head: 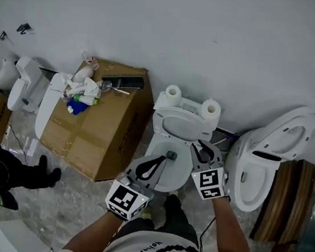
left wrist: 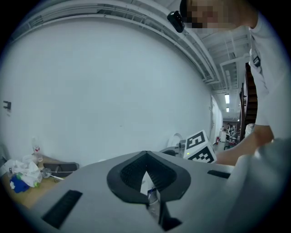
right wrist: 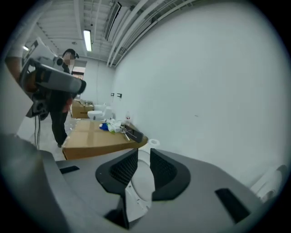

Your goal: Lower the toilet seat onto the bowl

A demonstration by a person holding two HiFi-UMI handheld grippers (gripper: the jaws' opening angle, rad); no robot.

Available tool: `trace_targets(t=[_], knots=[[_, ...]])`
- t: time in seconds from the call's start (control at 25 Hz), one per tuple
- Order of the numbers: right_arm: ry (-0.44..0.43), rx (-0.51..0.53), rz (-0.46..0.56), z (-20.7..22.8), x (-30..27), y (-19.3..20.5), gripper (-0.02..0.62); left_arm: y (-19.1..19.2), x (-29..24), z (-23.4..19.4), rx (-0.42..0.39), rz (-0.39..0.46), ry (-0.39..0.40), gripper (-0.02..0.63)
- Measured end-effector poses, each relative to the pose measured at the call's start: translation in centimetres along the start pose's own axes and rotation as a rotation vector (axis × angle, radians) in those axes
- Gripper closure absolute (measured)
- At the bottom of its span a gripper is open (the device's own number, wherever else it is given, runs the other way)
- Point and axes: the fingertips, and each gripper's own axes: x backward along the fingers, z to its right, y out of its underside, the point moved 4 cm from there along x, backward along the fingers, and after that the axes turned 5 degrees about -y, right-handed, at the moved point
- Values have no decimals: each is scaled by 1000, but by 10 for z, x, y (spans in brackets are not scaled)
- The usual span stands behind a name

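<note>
A white toilet stands against the wall in the middle of the head view. Its seat (head: 179, 123) is raised and leans back toward the tank, above the bowl (head: 153, 146). My right gripper (head: 200, 148) is at the seat's right edge. In the right gripper view, the white seat (right wrist: 142, 182) fills the narrow gap between the jaws of that gripper (right wrist: 140, 153), which is shut on it. My left gripper (head: 170, 155) hovers over the bowl's middle. Its jaws meet at the tips and it (left wrist: 145, 157) holds nothing.
A large cardboard box (head: 96, 129) with bottles and clutter on top stands left of the toilet. Two paper rolls (head: 173, 92) sit on the tank. A second toilet (head: 268, 160) with a raised seat stands at the right, and another (head: 27, 91) at the far left. A person (right wrist: 61, 109) stands by the box.
</note>
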Motion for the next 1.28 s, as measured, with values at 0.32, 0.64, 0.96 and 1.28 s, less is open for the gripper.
trace_targets(t=[0.32,0.64,0.96,1.28], knots=[[-65,192,-168,56,-116,52,506,22,-67,-31,34,-68,-77,595],[-81,363,-299,70,-179,84,508,32,-91,-59,78,-116,-139,595],[-66,406,-335,70,-186,94,543,43,-96,-73,108,-153,-179,595],[-55,407,-325,74,-188,96,548,40,-98,-72,102,-160,-171,595]])
